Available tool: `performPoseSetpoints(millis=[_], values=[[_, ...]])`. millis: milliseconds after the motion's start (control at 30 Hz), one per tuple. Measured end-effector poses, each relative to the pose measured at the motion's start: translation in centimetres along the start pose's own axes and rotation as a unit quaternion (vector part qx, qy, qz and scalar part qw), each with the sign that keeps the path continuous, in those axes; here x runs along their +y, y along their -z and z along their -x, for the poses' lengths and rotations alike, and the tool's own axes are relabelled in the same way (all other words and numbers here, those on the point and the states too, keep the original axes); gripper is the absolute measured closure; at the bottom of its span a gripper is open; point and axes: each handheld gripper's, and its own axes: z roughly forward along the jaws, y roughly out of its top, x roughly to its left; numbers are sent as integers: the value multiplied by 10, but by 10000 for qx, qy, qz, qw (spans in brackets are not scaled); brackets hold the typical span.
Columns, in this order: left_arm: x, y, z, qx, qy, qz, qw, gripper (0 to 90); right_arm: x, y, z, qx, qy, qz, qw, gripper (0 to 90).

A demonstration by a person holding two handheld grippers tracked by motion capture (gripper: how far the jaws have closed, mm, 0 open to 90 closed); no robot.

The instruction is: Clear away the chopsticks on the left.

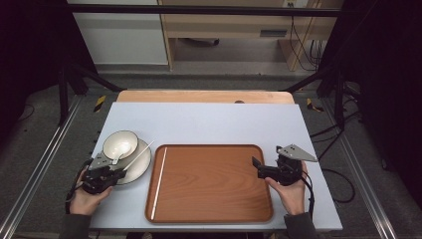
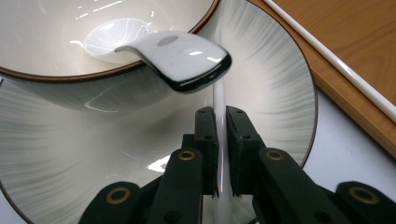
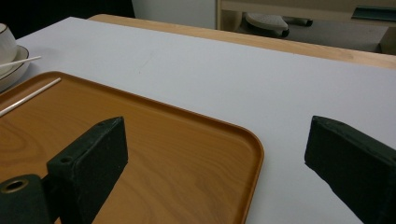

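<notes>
A white chopstick (image 1: pixel 139 155) lies slanted across the grey-rimmed plate (image 1: pixel 142 167) at the table's left, and my left gripper (image 1: pixel 121 172) is shut on its near end. In the left gripper view the chopstick (image 2: pixel 219 100) runs up from between the closed jaws of that gripper (image 2: pixel 220 114), under the white spoon's handle (image 2: pixel 182 56). The spoon rests in a cream bowl (image 1: pixel 119 143) standing on the plate. A second white chopstick (image 1: pixel 159 181) lies along the left side of the brown tray (image 1: pixel 214 184). My right gripper (image 1: pixel 257 167) stands open over the tray's right edge, holding nothing.
The tray (image 3: pixel 163 154) takes up the middle of the light grey table top (image 1: pixel 209 122). In the right gripper view the plate (image 3: pixel 11 74) and bowl (image 3: pixel 5 44) sit at the far left. A wooden strip (image 1: pixel 204 96) borders the table's back.
</notes>
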Motion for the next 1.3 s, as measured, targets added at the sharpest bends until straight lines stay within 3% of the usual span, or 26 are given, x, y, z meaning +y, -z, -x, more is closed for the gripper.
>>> performPoseSetpoints(millis=[233, 733, 800, 1067, 1300], values=[[4, 8, 8, 8, -11, 114, 9999, 838, 0, 1, 1, -10, 26, 14, 10000, 61], [11, 18, 31, 164, 166, 384, 9990, 839, 0, 2, 1, -20, 17, 32, 10000, 60], [12, 20, 36, 203, 253, 476, 9983, 839, 0, 2, 1, -20, 16, 23, 10000, 59], [14, 21, 48, 243, 282, 650, 9972, 839, 0, 3, 2, -39, 4, 40, 10000, 59], [17, 21, 68, 334, 447, 822, 9951, 839, 0, 3, 2, -23, -16, 54, 10000, 59]])
